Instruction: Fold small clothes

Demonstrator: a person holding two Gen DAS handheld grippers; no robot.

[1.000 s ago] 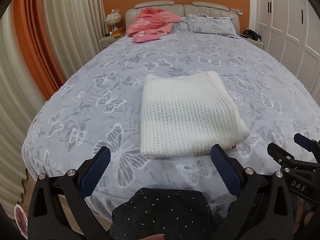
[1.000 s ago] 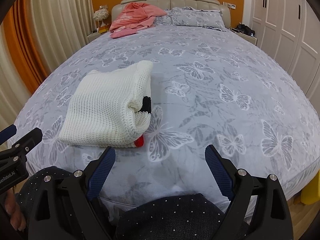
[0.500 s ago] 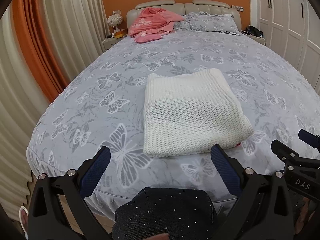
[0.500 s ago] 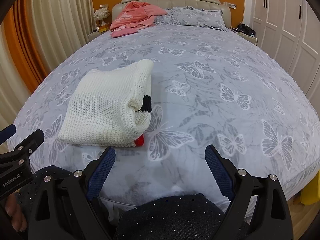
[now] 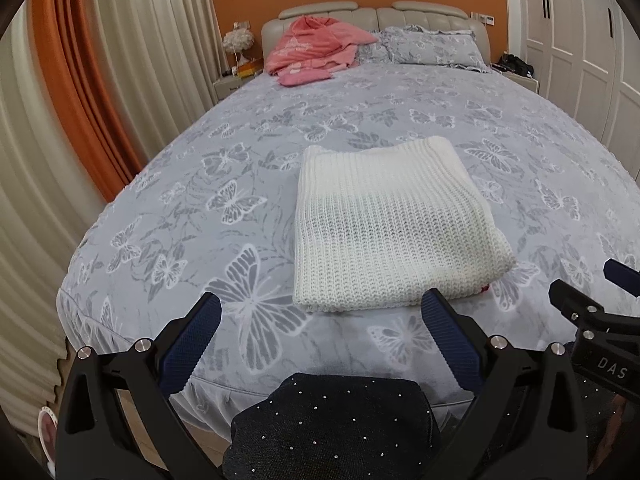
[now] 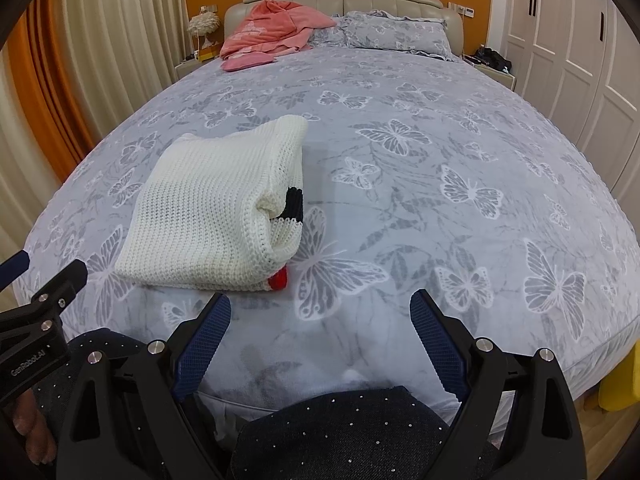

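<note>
Both tongs have drawn back a little from the bed (image 5: 160, 208) and hang spread and empty: left tong (image 5: 320, 336), right tong (image 6: 320, 330). The white sweater (image 5: 392, 228) lies folded near the bed's near edge, untouched, so this fold looks finished.

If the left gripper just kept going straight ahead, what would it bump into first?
Probably the folded white sweater, lying on the bedspread just ahead of the open left gripper; depth is hard to judge.

Black tongs (image 5: 320, 320), blue ribbed pads (image 5: 192, 340), silver screws, dark speckled trousers (image 6: 360, 432).
</note>
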